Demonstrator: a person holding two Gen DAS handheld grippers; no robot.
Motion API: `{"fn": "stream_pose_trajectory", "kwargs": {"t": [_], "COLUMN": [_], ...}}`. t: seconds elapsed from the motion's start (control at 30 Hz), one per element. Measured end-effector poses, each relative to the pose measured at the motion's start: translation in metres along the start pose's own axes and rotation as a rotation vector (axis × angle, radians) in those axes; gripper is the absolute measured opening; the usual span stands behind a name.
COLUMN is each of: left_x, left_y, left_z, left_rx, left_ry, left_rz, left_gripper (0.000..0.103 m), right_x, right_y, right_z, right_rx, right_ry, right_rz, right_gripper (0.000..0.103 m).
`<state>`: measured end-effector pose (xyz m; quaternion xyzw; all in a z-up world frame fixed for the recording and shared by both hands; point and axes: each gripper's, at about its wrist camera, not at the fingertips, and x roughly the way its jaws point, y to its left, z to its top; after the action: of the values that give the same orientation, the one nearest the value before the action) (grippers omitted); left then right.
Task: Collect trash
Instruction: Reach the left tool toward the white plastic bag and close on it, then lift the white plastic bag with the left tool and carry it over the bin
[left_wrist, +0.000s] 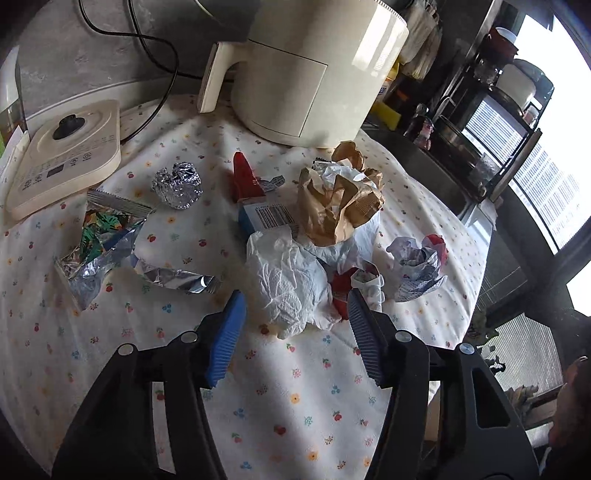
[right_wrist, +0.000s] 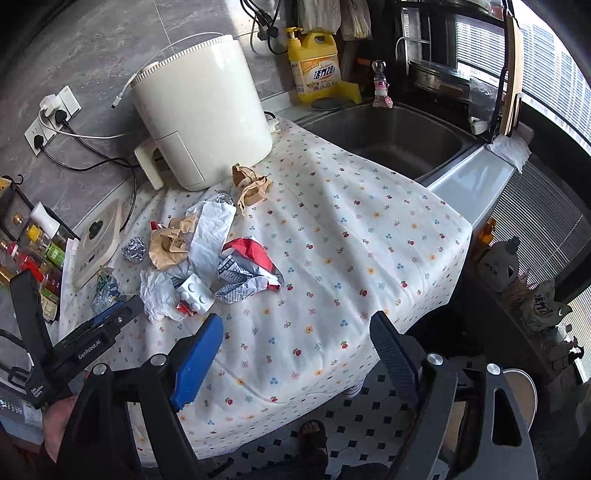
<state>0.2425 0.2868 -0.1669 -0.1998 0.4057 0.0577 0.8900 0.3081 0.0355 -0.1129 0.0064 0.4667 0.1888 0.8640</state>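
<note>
Trash lies on the flowered tablecloth. In the left wrist view my left gripper is open, its fingers either side of a crumpled white tissue. Behind it are a brown paper bag, a barcoded box, a foil ball, a foil snack wrapper and a crumpled red-and-white wrapper. In the right wrist view my right gripper is open and empty above the cloth's front part, apart from the pile: tissue, white block, red-and-white wrapper, brown paper. My left gripper shows there beside the tissue.
A cream air fryer stands at the back of the cloth, an appliance base at the left. A sink lies beyond the right edge, with a yellow detergent bottle. Bottles stand far left. Tiled floor lies below the front edge.
</note>
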Motion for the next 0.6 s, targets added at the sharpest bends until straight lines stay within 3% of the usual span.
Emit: {"fn": "stream_pose_trajectory", "kwargs": {"t": [0.03,0.1,0.2,0.6], "left_x": [0.007,0.022,0.024,-0.046], "left_y": [0.000,0.001,0.006,0.042], "left_z": [0.001,0.002,0.002,-0.005], "left_rx": [0.010,0.019,-0.011,-0.082], "left_ry": [0.010,0.047,0.052,-0.071], "left_rz": [0.000,0.016,-0.001,0.032], "left_gripper": [0.055,0.028,0.009,0.007], "right_x": [0.002,0.008,0.019,0.082], "right_y": [0.002,0.007,0.012,0.048], "right_z": [0.001,0.003,0.006,0.033], "right_rx": [-0.005,-0.015,-0.024,-0.078], "right_ry": [0.000,0.008,0.027,0.073], "right_rz": [-0.001,-0.004,0.001,0.011], "right_gripper": [0.085,0.088,0.092,0.093]}}
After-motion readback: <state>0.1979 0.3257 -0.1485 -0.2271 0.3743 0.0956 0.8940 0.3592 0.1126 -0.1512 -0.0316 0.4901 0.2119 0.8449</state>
